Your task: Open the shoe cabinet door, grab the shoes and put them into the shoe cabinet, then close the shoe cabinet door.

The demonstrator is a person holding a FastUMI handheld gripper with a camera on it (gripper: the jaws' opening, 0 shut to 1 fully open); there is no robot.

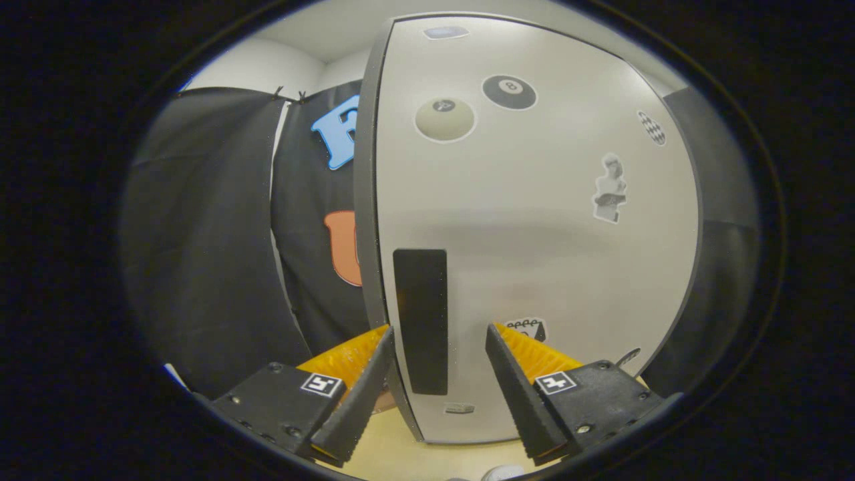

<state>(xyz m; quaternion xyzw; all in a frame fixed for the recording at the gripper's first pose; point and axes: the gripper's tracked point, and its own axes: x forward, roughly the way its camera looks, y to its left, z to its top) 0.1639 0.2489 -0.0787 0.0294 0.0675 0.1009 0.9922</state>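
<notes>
1 dark handle strip [420,321] is sitting near the cabinet door [534,220]'s left edge, framed between the fingers of the gripper [439,341], which are standing spread and gripping nothing. Risk, as I judge it: closing off-centre, they slip off the flat strip. The gripper is pointing level, straight at the door.

The one camera rides on the tool [437,344] and looks forward along its two fingers [357,394], which stand apart at the bottom of the view. It sits low and close to the shoe cabinet door [534,227], facing it almost square on, so the pale panel bulges across the fisheye. The door's dark vertical handle [421,321] lies just ahead, between the fingers. To the left, past the door's edge, the lens takes in the booth's black cloth wall [207,234].
</notes>
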